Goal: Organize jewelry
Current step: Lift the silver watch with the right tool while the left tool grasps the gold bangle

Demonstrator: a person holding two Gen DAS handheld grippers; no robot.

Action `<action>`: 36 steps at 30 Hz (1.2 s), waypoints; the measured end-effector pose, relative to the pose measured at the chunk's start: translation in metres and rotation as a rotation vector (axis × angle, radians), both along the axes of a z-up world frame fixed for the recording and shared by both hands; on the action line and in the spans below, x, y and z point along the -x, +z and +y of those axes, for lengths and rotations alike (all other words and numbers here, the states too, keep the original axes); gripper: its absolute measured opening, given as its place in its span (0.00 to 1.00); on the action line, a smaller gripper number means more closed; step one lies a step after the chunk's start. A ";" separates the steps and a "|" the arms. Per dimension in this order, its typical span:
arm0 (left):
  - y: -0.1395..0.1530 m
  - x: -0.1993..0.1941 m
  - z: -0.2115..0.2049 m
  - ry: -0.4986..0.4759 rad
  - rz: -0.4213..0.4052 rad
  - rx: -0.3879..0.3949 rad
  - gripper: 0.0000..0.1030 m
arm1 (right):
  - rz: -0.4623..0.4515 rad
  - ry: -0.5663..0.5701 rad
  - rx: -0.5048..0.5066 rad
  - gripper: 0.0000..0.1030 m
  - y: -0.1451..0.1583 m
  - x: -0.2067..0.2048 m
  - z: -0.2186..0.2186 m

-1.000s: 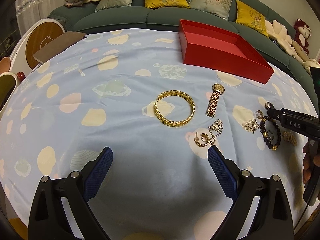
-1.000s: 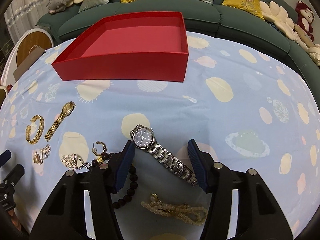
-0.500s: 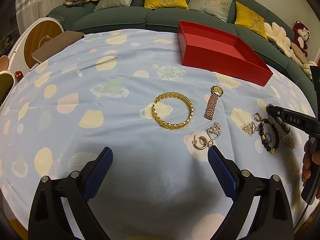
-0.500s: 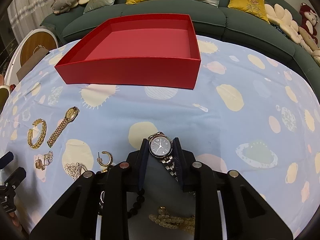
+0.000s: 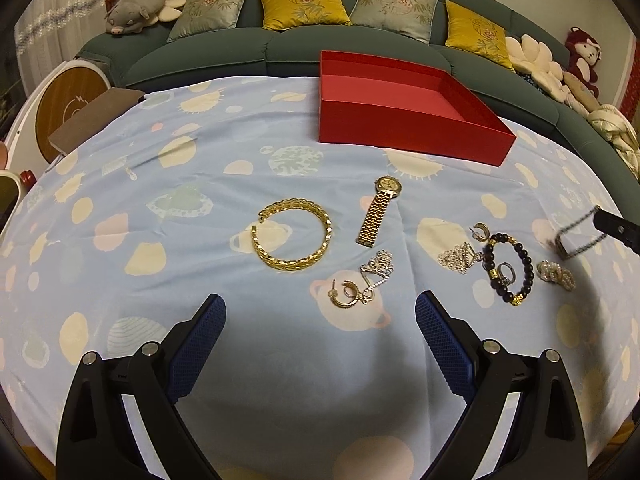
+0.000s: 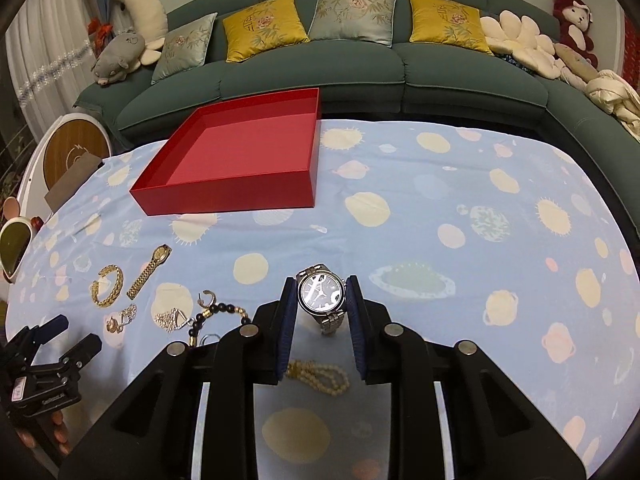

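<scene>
My right gripper [image 6: 320, 300] is shut on a silver watch [image 6: 321, 297] with a dark dial, lifted off the cloth; its band hangs down and shows blurred at the right of the left wrist view [image 5: 576, 236]. My left gripper [image 5: 320, 320] is open and empty, just short of gold hoop earrings [image 5: 346, 294]. On the blue cloth lie a gold bangle [image 5: 294, 236], a gold watch [image 5: 380, 210], a crystal pendant [image 5: 378, 266], a black bead bracelet [image 5: 510, 268] and a pearl strand [image 6: 320, 374]. An empty red box [image 6: 236, 160] stands at the back.
A green sofa [image 6: 360, 76] with cushions and plush toys curves behind the table. A brown notebook [image 5: 96, 114] lies at the table's far left corner. A round white and wood object [image 5: 68, 104] stands left of the table.
My right gripper closed on the silver watch and lifted it off the cloth. My left gripper stayed open and drew back slightly.
</scene>
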State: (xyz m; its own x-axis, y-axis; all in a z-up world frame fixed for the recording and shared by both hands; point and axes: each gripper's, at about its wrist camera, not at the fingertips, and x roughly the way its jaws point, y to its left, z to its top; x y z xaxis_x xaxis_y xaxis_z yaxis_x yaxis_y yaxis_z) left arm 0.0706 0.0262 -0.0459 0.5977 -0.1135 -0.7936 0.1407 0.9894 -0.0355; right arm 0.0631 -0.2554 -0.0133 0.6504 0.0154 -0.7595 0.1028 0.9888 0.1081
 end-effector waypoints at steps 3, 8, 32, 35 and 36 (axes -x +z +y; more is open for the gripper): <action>-0.003 -0.006 0.012 0.028 -0.003 -0.019 0.91 | -0.005 0.015 -0.005 0.23 0.001 0.017 0.003; -0.003 -0.016 0.031 0.080 -0.013 -0.020 0.91 | -0.023 0.050 -0.050 0.23 0.010 0.040 0.011; -0.028 -0.060 0.005 0.101 0.004 -0.057 0.74 | -0.039 0.206 -0.113 0.23 0.021 0.050 0.070; -0.027 -0.058 0.002 0.084 -0.004 -0.055 0.65 | -0.031 0.206 -0.105 0.23 0.017 0.050 0.070; -0.027 -0.057 0.002 0.077 -0.007 -0.056 0.63 | -0.027 0.205 -0.104 0.23 0.016 0.050 0.071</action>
State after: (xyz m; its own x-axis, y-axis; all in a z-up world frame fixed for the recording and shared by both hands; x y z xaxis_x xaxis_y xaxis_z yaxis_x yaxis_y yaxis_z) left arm 0.1271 0.0277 -0.0726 0.6083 -0.0225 -0.7934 0.0639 0.9977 0.0207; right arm 0.0132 -0.1848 0.0031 0.6458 0.2262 -0.7293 -0.1032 0.9722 0.2101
